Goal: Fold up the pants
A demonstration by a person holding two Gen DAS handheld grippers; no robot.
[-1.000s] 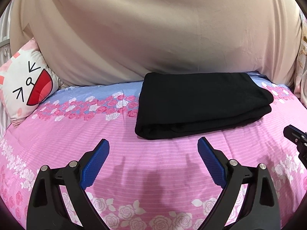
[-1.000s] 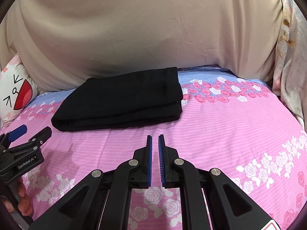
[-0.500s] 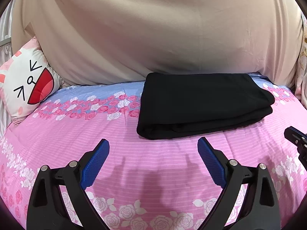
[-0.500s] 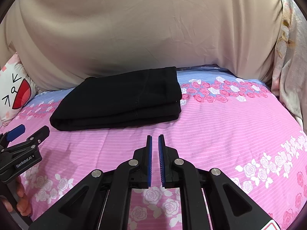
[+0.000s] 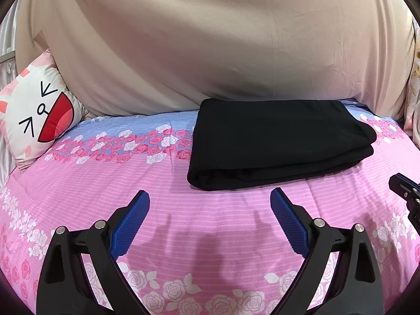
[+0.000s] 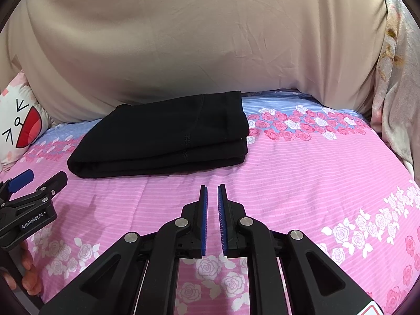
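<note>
The black pants lie folded into a flat rectangle on the pink floral bed sheet, near the beige headboard cover; they also show in the right wrist view. My left gripper is open and empty, held back from the near edge of the pants. My right gripper is shut with only a thin slit between its blue pads, empty, held back from the pants. The left gripper shows at the left edge of the right wrist view.
A beige fabric backdrop rises behind the bed. A white cartoon pillow leans at the far left. A floral curtain hangs at the right. The bed sheet stretches wide around the pants.
Both grippers have drifted slightly back from the pants. The pants have not moved and the jaws have not changed.
</note>
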